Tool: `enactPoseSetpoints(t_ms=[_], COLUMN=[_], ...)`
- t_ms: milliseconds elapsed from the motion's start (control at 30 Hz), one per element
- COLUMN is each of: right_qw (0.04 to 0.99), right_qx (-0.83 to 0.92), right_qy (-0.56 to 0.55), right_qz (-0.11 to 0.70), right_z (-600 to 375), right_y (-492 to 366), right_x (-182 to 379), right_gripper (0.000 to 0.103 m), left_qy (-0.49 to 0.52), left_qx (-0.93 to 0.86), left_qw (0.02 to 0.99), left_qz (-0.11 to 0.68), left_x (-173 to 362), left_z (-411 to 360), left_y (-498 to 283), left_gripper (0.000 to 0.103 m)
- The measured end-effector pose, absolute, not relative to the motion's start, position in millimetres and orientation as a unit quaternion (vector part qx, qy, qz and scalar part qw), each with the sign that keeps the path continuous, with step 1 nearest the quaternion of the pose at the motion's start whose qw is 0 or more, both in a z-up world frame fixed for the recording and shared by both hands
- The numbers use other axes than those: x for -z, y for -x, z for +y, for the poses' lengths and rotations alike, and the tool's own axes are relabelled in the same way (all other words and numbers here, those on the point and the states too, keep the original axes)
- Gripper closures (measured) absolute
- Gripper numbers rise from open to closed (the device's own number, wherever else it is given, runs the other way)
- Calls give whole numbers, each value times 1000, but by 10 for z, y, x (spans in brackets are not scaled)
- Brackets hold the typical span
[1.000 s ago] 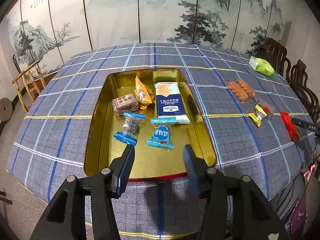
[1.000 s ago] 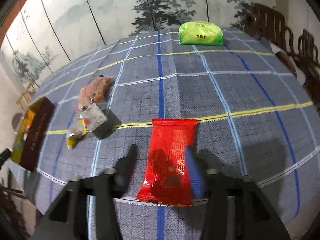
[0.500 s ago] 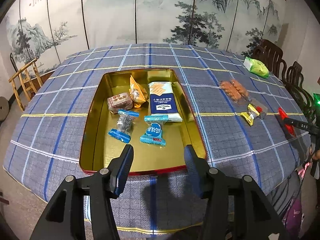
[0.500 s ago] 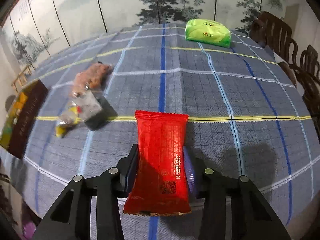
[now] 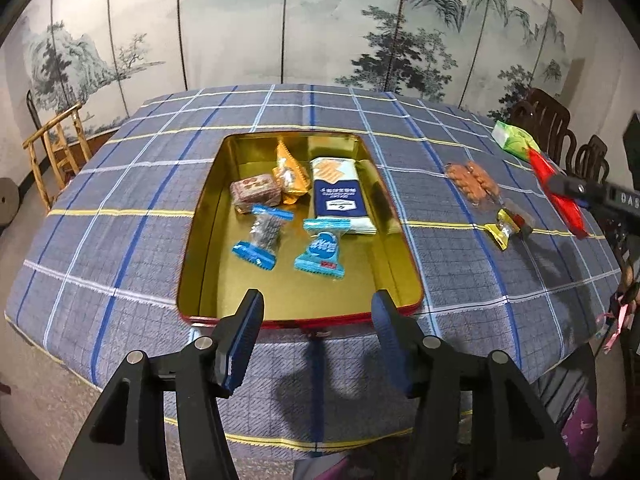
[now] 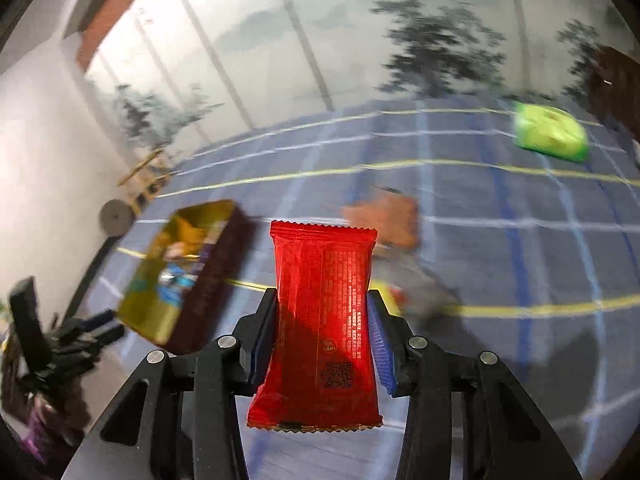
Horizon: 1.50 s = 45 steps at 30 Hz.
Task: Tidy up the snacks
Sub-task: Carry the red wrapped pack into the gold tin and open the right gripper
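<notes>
A painted folding screen [image 5: 320,32] backs a surface [image 5: 120,200] under a blue checked cloth. The red snack packet [image 6: 324,320] is held off the cloth, clamped across its middle by the right claw [image 6: 322,340], its long axis running along the fingers and its crimped far end pointing toward the surface ahead. In the left view the same packet [image 5: 560,196] hangs tilted at the far right edge. Beyond it lie an orange snack bag [image 5: 472,182], a yellow candy [image 5: 502,230] and a green pack [image 5: 514,140]. The gold tin [image 5: 200,240] holds several wrapped snacks, among them a blue cracker pack [image 5: 340,196]. The left claw [image 5: 316,336] hovers spread and empty at the tin's near rim.
</notes>
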State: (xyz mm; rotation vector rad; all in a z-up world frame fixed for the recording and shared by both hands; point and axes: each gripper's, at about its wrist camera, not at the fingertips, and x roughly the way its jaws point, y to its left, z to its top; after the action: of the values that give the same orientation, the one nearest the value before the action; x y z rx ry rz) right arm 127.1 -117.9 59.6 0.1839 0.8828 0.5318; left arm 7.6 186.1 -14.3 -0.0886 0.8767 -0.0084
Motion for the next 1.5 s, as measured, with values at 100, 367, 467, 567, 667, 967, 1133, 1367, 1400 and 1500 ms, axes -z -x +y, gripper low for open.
enactPoseSetpoints(t_ms=[100,367,467,567,667,967,1133,1367,1400,1500], right_qw=[855,824,812,799,792,790,787,784,783,779], right_qx=[-291,-360,-376,-386,-386,-375,-370,-369,-369,-372], right_qy=[-81,-60,-53,-57,-59,-36,-33,-35,-37,-45], right_qz=[422,433,443,459,469,485,492,498,499,503], right_z=[-770,137,435,683,821,1092,1180,1251,1255,1260], right_y=[-1333,-1427,-1477,-1538,-1579,-1740,-1773,-1768,-1769,-1763], right_x=[-643,-616,-532,-409,-320,-148,-73,-48,-47,-41], right_gripper=[59,59,59,59,59,59,59,59,59,59], left_qy=[45,39,35,29,27,27,26,29,28,28], left_qx=[-1,-16,-22,-31,-37,-48,-51,-52,-52,-52], left_qw=[904,907,908,909,909,905,904,903,903,903], left_qz=[425,418,417,416,415,421,423,426,426,427], left_x=[149,94,85,71,67,132,151,170,171,169], left_z=[1933,2090,2134,2168,2218,2321,2341,2368,2369,2363], left_y=[-46,34,48,54,64,76,88,90,86,83], left_gripper=[51,48,47,47,45,44,44,44,44,44])
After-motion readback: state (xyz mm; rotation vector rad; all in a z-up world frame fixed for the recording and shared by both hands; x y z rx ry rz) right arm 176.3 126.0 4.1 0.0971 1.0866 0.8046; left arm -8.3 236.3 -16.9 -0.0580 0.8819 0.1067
